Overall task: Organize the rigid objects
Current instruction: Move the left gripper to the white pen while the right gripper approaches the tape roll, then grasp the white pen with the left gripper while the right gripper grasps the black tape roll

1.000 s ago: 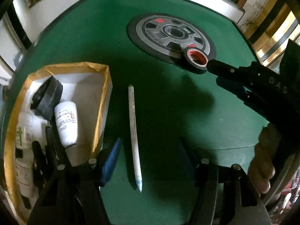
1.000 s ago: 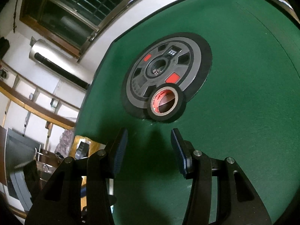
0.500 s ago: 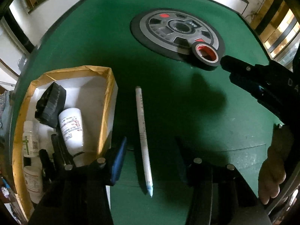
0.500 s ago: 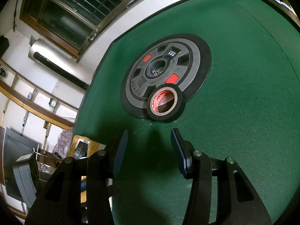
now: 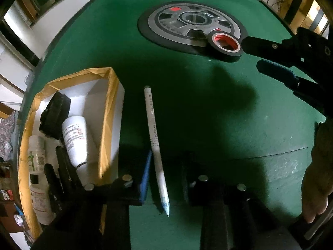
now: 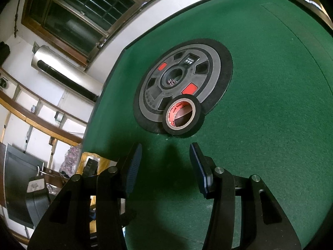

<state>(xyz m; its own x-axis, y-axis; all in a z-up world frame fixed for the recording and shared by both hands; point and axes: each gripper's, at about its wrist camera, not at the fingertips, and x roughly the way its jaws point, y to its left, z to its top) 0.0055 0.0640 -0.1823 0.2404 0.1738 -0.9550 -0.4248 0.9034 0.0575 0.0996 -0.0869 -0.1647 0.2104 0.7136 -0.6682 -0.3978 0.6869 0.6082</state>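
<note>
Left tongs (image 5: 164, 179) spread, straddling long white pen (image 5: 155, 143) lying on green felt desk (image 5: 208, 108). Right tongs (image 6: 165, 162) spread, empty, just short of black tape roll with red core (image 6: 183, 115) leaning on grey round disc (image 6: 181, 79). Yellow-rimmed white box (image 5: 108, 112) left of pen.

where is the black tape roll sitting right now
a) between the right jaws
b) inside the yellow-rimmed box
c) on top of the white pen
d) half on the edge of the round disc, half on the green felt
d: the black tape roll overlaps the near rim of the round disc and the green felt, ahead of the open right gripper, untouched.
</note>
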